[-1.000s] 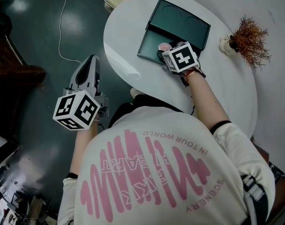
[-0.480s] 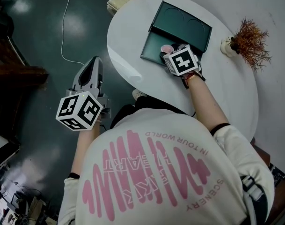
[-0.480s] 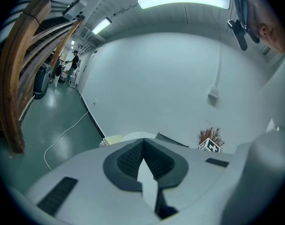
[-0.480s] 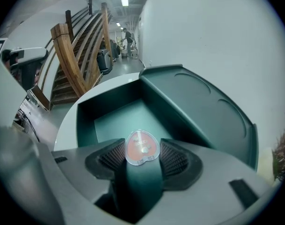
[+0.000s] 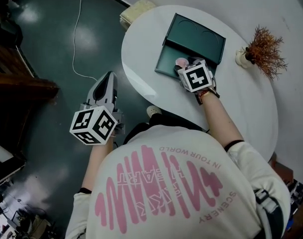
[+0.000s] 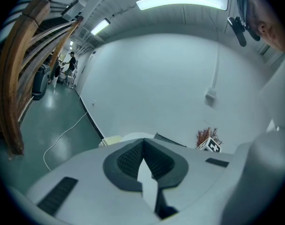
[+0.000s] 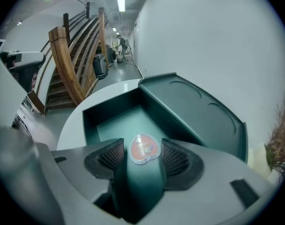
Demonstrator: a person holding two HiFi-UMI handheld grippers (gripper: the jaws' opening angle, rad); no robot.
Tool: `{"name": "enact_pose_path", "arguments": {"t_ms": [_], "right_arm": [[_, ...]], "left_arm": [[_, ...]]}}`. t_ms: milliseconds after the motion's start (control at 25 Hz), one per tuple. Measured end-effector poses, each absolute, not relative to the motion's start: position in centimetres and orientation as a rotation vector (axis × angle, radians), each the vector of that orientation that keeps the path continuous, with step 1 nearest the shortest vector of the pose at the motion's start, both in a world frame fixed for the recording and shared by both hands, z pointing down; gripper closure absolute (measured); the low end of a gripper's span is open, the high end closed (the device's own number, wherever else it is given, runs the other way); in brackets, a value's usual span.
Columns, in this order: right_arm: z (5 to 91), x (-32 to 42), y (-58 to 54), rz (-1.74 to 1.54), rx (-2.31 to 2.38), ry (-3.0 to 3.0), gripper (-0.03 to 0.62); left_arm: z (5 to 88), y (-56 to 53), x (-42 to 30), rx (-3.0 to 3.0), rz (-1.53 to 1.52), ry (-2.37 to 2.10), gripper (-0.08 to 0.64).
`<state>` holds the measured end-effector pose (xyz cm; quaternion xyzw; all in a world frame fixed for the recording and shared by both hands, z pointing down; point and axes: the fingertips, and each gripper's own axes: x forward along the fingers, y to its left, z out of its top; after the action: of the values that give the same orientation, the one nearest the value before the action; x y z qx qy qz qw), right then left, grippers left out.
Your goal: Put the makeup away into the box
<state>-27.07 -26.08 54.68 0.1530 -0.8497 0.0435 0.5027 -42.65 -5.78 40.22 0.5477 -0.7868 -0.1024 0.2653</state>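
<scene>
A dark green box (image 5: 166,62) lies open on the round white table (image 5: 241,108), its lid (image 5: 198,36) folded back. A round pink compact (image 5: 181,62) rests in the box tray. My right gripper (image 5: 185,66) points steeply down into the tray. In the right gripper view the compact (image 7: 144,148) lies flat between the ribbed pads (image 7: 177,158) with thin gaps on both sides, and the jaws of my right gripper (image 7: 143,150) are opening. My left gripper (image 5: 107,79) hangs off the table's left side over the floor. Its jaws are shut on nothing, and in the left gripper view this gripper (image 6: 143,143) points toward the table.
A dried reddish plant in a small white vase (image 5: 263,46) stands at the table's right side. A beige block (image 5: 137,11) sits by the table's far left edge. A white cable (image 5: 79,29) runs across the dark floor. Wooden stairs (image 7: 76,64) rise beyond the table.
The right gripper stays over the box tray with the compact at its tips. The left gripper keeps its place beside the table. Only the head view has shifted a little.
</scene>
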Motion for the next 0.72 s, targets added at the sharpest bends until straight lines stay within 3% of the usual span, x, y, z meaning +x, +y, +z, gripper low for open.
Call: {"name": "enact_pose_path", "arguments": {"t_ms": [720], "right_arm": [[48.1,-25.7,-19.9,0.367,0.506,-2.284,0.424]], "left_arm": [[37.7,-4.2,-38.3,1.636,-0.302,-2.056,0.558]]}}
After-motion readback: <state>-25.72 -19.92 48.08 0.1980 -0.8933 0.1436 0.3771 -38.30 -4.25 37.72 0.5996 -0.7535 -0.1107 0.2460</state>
